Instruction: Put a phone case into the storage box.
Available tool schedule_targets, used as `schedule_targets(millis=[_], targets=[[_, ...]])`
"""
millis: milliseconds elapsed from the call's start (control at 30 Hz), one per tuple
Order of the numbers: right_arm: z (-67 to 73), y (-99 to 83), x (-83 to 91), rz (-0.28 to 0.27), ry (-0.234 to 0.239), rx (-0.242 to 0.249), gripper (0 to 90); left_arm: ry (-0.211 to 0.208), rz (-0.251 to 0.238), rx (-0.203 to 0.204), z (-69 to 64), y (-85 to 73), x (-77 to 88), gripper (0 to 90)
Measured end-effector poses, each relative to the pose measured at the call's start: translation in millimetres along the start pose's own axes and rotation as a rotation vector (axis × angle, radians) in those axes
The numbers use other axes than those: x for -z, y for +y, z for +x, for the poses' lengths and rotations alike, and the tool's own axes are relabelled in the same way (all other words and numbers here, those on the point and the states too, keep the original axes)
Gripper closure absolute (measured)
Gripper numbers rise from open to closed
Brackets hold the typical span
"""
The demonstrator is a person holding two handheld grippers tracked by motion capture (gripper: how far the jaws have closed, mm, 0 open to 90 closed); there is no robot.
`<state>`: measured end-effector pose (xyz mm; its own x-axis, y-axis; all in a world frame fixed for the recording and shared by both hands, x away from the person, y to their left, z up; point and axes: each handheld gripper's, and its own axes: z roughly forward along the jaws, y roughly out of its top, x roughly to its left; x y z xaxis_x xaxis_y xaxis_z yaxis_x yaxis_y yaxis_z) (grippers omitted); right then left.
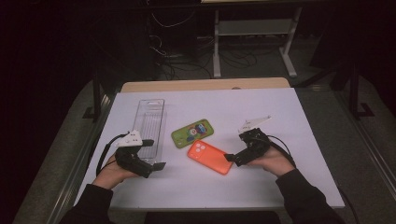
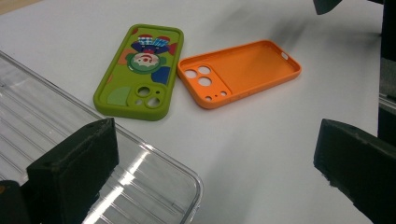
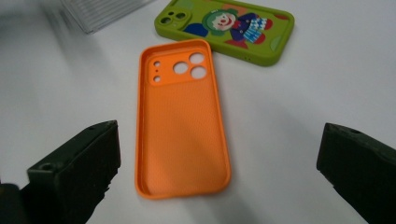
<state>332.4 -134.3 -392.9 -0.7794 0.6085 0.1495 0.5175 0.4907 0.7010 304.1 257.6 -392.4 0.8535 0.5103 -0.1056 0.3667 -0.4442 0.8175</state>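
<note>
An orange phone case (image 1: pixel 210 157) lies on the white table (image 1: pixel 289 140), hollow side up, with its camera holes at the end turned toward the green phone case (image 1: pixel 192 133). The green one, printed with a clown figure, lies just behind it; the near corners of the two look almost touching, though whether they meet cannot be told.

The right gripper (image 1: pixel 232 158) is held low at the near right end of the orange case, its tips close to that edge in the high view. In the right gripper view its jaws stand wide apart, one at each lower corner of the picture, and the orange case (image 3: pixel 182 121) lies on the table between and beyond them, its near short end roughly level with the jaw tips and nearer the left jaw. Neither finger (image 3: pixel 79 163) touches the case; nothing is gripped.

The left gripper (image 1: pixel 154 154) sits at the near end of a clear plastic tray (image 1: pixel 150 122), which lies left of the two cases. In the left gripper view its jaws are also spread wide and hold nothing; the left one is over the tray's rim (image 2: pixel 154 168), and the orange case (image 2: pixel 240 70) lies well ahead on the bare table.
</note>
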Motion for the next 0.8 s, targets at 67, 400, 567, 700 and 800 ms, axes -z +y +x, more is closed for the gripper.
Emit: schedule_targets(millis=[67, 400, 567, 700, 800], targets=[[0.4, 5.2, -4.5, 0.000, 0.005, 0.008, 0.0, -0.002, -0.001, 0.002, -0.3, 0.2, -0.4, 0.0], [6.1, 23.4, -27.5, 0.016, 0.026, 0.023, 0.0, -0.005, -0.002, 0.005, -0.4, -0.2, -0.7, 0.0], [7.6, 28.5, -37.1, 0.023, 0.024, 0.037, 0.0, -0.006, 0.006, -0.006, 0.2, -0.1, -0.2, 0.0], [10.8, 29.5, -41.3, 0.048, 0.018, 0.029, 0.0, -0.005, 0.011, -0.013, 0.5, 0.3, 0.4, 0.0], [11.9, 28.1, -44.0, 0.071, 0.006, 0.034, 0.0, -0.006, 0.011, -0.018, 0.9, 0.1, -0.4, 0.0]])
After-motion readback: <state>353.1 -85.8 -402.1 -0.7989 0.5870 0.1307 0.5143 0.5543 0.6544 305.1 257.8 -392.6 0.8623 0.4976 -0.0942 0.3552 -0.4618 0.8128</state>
